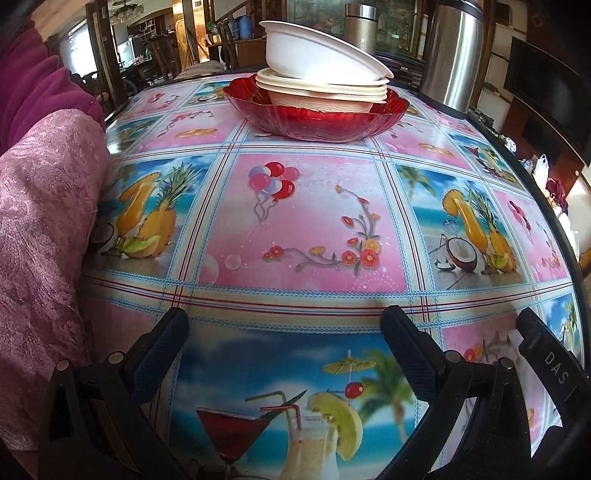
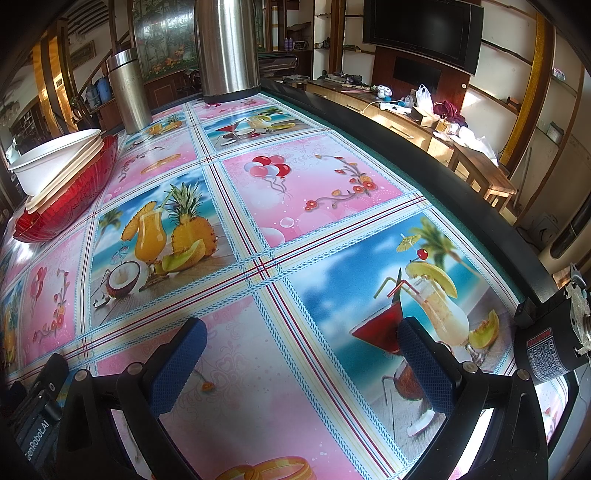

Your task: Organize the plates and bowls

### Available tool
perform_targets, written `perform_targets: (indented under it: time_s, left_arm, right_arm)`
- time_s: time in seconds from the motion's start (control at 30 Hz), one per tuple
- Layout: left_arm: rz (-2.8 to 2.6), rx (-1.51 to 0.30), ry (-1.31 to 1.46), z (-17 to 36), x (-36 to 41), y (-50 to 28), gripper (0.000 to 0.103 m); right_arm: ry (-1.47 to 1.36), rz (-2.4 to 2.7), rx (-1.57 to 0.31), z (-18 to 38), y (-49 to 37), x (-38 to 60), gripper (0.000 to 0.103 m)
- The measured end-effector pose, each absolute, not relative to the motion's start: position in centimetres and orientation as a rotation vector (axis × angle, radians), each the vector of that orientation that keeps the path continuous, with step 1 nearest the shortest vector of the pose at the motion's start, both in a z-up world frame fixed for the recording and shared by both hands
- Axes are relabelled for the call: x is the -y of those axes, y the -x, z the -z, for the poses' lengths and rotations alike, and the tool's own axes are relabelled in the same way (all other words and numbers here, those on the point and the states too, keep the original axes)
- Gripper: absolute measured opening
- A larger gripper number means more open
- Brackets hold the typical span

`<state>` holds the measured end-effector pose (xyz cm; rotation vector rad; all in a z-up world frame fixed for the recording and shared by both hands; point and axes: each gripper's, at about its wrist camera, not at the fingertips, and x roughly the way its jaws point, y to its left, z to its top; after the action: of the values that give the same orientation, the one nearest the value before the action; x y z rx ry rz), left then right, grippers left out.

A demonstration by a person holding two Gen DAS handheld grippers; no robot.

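The left tongs [image 1: 284,325] are being held wide open over the tablecloth [image 1: 314,229], with nothing between the blue pads [image 1: 162,350]. The right tongs [image 2: 303,339] are likewise being held fully spread and empty.

Straight ahead of the left tongs, well apart, a red bowl [image 1: 317,118] is sitting on the cloth with a stack of white bowls [image 1: 321,88] nested in it; the top bowl [image 1: 317,51] is lying tilted. From the right tongs the same red bowl [image 2: 70,195] is being seen far off to the left, its stack [image 2: 59,166] leaning.

Only the left view is showing a pink sleeve [image 1: 44,236] on its left and part of the other tool marked "DAS" [image 1: 554,365]. Only the right view is showing a television [image 2: 421,29], a wooden bench [image 2: 476,158] and a black labelled box [image 2: 550,350] beyond the table edge; its print cannot be read. "enRobot.AI" [image 2: 37,439] is being read at that view's lower left.

A steel flask [image 2: 227,48] and a steel cylinder [image 2: 127,92] are standing far ahead. The cloth is printed with cocktails, pineapples and balloons
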<state>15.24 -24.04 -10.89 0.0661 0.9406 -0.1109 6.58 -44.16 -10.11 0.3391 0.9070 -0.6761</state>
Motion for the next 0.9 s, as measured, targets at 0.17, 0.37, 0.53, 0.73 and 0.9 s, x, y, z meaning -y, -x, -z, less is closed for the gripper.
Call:
perform_targets:
  time_s: [0.17,0.37,0.53,0.73,0.9]
  left_arm:
    - [0.201,-0.94,-0.111,10.9,25.6,-15.4,0.103]
    - [0.334,-0.928,-0.192,10.8,27.9,-15.9,0.103]
    - [0.311,-0.926,-0.185,10.7,27.7,-16.6,0.103]
    - [0.437,-0.912,-0.263,10.6,26.6,-16.4,0.103]
    - [0.609,-0.888,-0.447,9.7,24.8,-14.6,0.103]
  right_arm:
    - [-0.407,0.819,-0.888,10.1,-6.8,43.2,0.103]
    - [-0.464,0.938,-0.871,10.1,-7.5,42.7,0.103]
    - [-0.532,1.041,-0.843,10.1,-7.6,42.9,0.103]
    - [-0.586,1.145,-0.836,10.0,-6.2,41.8,0.103]
    - [-0.678,1.293,-0.805,9.7,-2.2,38.4,0.103]
